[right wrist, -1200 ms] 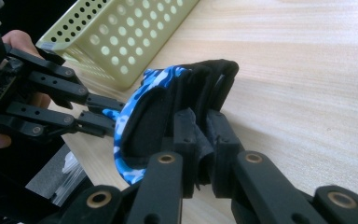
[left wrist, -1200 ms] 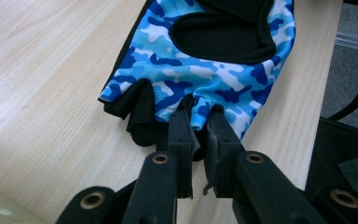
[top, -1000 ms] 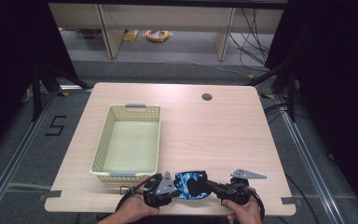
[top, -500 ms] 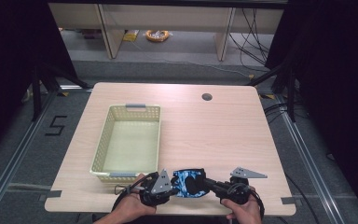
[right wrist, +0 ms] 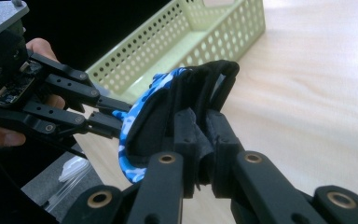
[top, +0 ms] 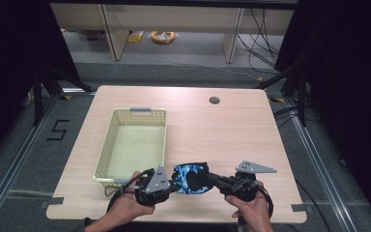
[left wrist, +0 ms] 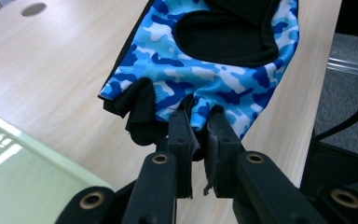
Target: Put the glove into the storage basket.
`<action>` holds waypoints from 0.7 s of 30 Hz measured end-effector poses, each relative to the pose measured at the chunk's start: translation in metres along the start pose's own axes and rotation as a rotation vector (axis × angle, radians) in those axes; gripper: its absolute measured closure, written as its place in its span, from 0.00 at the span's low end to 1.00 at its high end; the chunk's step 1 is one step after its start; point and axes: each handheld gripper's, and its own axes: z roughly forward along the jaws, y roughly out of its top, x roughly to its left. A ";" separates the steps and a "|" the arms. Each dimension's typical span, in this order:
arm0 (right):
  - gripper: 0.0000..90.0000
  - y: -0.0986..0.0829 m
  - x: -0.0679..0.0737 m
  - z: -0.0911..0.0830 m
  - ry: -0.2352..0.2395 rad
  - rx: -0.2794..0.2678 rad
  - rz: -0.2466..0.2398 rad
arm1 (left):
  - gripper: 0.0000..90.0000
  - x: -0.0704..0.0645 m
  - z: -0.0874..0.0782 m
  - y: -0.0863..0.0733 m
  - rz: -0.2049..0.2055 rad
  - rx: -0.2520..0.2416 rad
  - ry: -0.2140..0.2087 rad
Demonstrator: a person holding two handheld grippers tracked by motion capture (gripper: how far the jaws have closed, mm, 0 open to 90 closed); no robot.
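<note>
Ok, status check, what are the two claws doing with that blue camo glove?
Left claw shut on glove finger end. Right claw shut on its black edge. Glove held between both, near table front. Basket at left, nothing blocking.

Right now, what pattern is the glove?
Blue and white camouflage with black patches on the glove; left gripper view shows it best.

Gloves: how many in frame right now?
1. The blue camo glove is held up between both grippers near the table's front edge: left gripper pinches its finger end, right gripper its black edge. The basket looks empty; nothing seems hidden.
</note>
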 end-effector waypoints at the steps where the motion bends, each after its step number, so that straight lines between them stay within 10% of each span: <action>1: 0.94 0.005 0.002 0.000 -0.004 0.005 -0.005 | 0.90 0.002 -0.003 0.002 0.001 -0.008 0.005; 21: 0.94 0.076 0.046 0.046 0.070 0.012 -0.124 | 0.90 0.050 -0.064 0.004 -0.021 -0.008 0.106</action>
